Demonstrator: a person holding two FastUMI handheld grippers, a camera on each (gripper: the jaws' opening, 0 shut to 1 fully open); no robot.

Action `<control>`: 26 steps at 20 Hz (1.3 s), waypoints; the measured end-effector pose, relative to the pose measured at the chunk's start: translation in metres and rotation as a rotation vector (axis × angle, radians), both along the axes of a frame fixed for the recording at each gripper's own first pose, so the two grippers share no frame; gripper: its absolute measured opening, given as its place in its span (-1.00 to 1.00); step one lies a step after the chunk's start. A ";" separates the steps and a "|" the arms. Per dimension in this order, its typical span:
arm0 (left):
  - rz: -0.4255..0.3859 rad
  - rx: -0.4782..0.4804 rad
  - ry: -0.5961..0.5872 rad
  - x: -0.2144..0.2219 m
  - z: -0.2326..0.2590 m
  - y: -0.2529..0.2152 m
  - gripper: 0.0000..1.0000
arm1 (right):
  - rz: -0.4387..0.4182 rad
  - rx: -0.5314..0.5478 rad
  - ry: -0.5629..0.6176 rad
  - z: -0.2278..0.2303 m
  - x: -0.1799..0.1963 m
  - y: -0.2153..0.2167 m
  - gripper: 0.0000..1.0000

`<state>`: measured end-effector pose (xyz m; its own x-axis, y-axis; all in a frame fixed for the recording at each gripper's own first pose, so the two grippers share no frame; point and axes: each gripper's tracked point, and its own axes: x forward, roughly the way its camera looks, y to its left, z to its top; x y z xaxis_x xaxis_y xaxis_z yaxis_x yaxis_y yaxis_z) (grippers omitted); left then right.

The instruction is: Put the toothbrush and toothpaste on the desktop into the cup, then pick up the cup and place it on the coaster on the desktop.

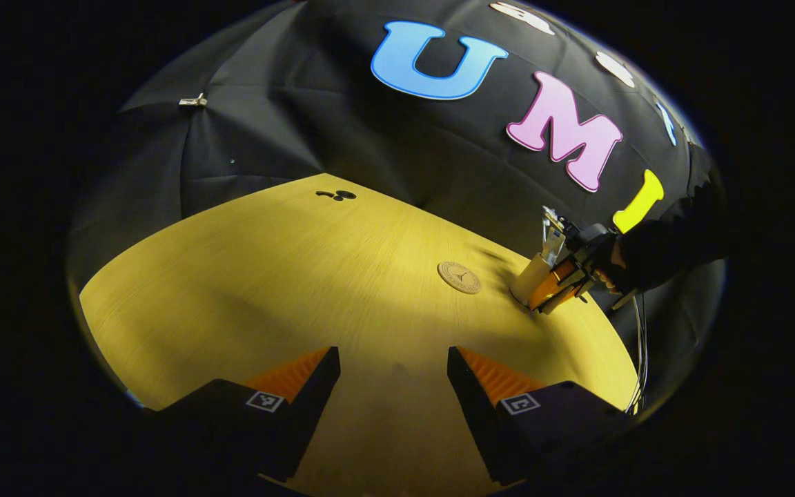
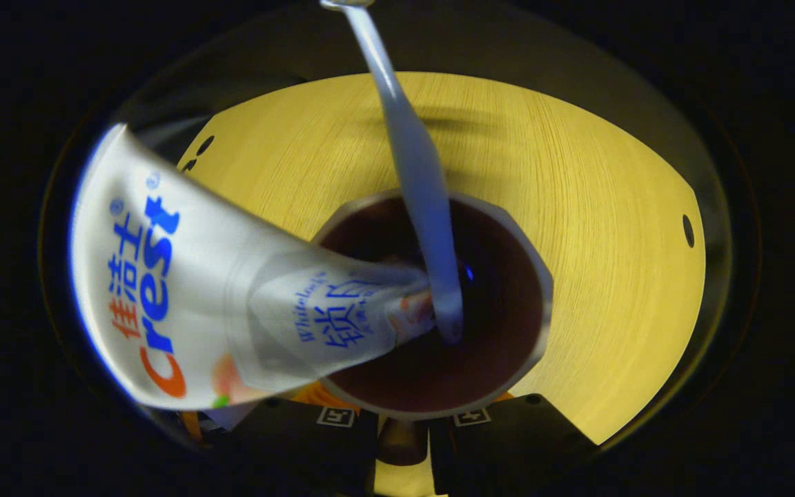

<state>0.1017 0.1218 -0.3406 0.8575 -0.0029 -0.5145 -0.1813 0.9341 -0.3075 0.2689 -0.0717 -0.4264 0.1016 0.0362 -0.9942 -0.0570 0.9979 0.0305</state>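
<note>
- Toward the right of the left gripper view: right tool at the cup, held by a dark-sleeved hand; cup standing on the yellow wood-grain counter, just beside the round coaster but not on it.
- Looking down from the right gripper view: cup seen mouth-up, dark inside, with the toothbrush standing in it and the toothpaste tube leaning out over the rim, cap end down in the cup.
- Right tool close under the cup, fingers at either side of its near wall; actual pressure on the cup hidden by the rim, so grip not readable.
- Left tool with jaws standing apart, nothing between them, hovering over bare counter well apart from the cup.
- Step in hand, as a judgement: loading finished, both items in the cup; cup-to-coaster transfer at or near the grasp.
- Next move, as a judgement: firm hold on the cup wall, straight lift, short carry sideways to the coaster, level set-down centred on the disc; tall, off-centre toothpaste likely to tip the cup if tilted.
- Surroundings: pale yellow counter with a few small dark holes near its far edge; black cloth booth wall behind; cables hanging below the right hand.
</note>
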 end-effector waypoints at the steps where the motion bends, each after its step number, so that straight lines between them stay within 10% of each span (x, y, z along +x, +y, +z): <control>1: -0.008 0.002 0.002 0.001 -0.001 -0.002 0.96 | 0.014 -0.002 0.014 0.001 -0.003 0.001 -0.47; 26: -0.244 0.001 -0.015 0.004 0.002 -0.078 0.95 | 0.267 0.048 -0.037 0.011 0.018 0.138 -0.50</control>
<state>0.1060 0.0443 -0.3387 0.8390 -0.2103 -0.5018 0.0540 0.9500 -0.3076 0.2868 0.0663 -0.4154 0.1179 0.1132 -0.9866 -0.3200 0.9448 0.0701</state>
